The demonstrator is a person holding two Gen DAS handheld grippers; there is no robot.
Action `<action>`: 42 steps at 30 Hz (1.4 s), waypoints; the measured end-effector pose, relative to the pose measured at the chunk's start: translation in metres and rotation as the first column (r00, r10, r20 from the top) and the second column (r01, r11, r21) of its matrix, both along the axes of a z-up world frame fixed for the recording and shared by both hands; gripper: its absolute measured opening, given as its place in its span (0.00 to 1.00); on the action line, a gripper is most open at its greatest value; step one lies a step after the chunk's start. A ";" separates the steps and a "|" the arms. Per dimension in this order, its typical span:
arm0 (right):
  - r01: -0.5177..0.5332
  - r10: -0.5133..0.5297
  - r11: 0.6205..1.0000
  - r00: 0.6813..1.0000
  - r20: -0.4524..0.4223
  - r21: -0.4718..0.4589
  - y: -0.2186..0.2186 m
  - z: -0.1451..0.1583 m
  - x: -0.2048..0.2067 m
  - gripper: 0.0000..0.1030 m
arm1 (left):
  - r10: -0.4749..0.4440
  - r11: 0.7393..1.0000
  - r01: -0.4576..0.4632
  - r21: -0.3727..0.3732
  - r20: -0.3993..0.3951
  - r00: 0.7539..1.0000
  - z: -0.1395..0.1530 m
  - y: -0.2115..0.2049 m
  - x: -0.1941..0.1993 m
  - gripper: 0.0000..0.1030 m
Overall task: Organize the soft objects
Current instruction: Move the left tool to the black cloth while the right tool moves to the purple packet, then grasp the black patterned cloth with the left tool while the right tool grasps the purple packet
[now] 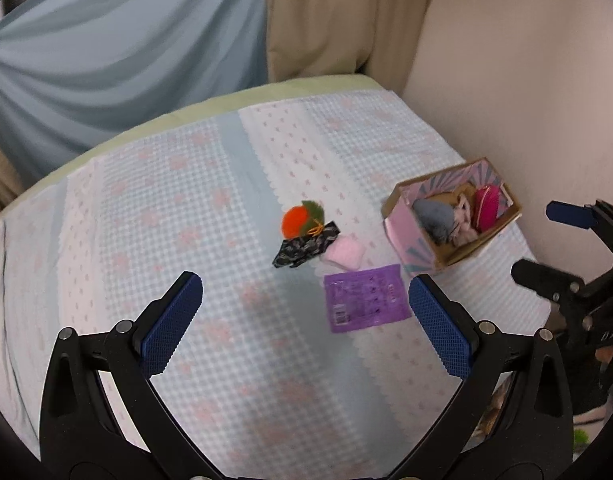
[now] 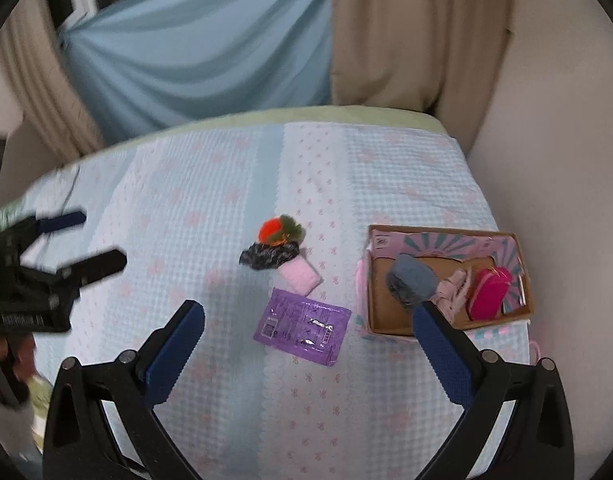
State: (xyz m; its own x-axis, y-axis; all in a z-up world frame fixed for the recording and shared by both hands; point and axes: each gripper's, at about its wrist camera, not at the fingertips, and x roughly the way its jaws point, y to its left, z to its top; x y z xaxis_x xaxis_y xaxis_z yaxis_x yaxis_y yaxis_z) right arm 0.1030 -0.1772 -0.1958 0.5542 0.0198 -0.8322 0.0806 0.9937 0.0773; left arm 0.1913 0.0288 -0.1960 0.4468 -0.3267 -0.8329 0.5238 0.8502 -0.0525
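Left wrist view: the left gripper [image 1: 304, 306] hovers above a bed [image 1: 154, 208] covered in a pale blue and pink checked sheet. Its two blue-padded fingers are spread wide, with nothing between them. Ahead of the gripper, near the middle of the bed, lies a small cluster of soft things: an orange and green pom-pom [image 1: 300, 219], touching a dark patterned cloth [image 1: 304, 246], with a pink sponge [image 1: 344, 256] just beside that cloth on the right. A flat purple packet [image 1: 366, 298] lies closer, just left of the right-hand finger. Further right, a cardboard box [image 1: 420, 248] with a pink lining stands near the wall, holding a grey pouch [image 1: 434, 220], a pale pink fabric piece [image 1: 464, 224] and a bright pink purse [image 1: 486, 208]. The right gripper [image 1: 546, 244] shows at the right edge, its fingers apart and empty.

Right wrist view: the right gripper [image 2: 308, 338], fingers spread wide and empty, hangs over the bed, with the packet [image 2: 302, 330] between its fingers and the sponge [image 2: 300, 276], cloth [image 2: 268, 256] and pom-pom [image 2: 280, 229] beyond. The box [image 2: 386, 320] sits by the right-hand finger, which overlaps its near edge. The left gripper [image 2: 86, 240] is blurred at the left, its fingers parted.
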 end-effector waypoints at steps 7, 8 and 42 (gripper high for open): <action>-0.212 0.208 0.976 0.973 -0.096 -0.041 0.023 -0.061 0.034 1.00 | -0.051 0.998 0.051 0.028 -0.023 0.998 -0.046 -0.006 0.040 1.00; -0.238 0.233 0.970 0.966 -0.112 -0.040 0.025 -0.068 0.037 1.00 | -0.057 0.998 0.058 0.033 -0.024 0.998 -0.051 -0.008 0.045 1.00; -0.844 0.633 0.535 0.417 -0.652 -0.021 0.073 -0.331 0.126 1.00 | -0.287 0.929 0.337 0.154 -0.277 0.917 -0.290 -0.105 0.158 0.84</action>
State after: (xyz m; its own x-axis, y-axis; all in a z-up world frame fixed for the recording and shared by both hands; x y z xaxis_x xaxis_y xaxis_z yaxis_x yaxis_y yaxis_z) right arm 0.2295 -0.1038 -0.5270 -0.0650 -0.1041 -0.9924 -0.7794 0.6263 -0.0146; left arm 0.3497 -0.0766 -0.4864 0.1222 -0.2366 -0.9639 0.7554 0.6521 -0.0642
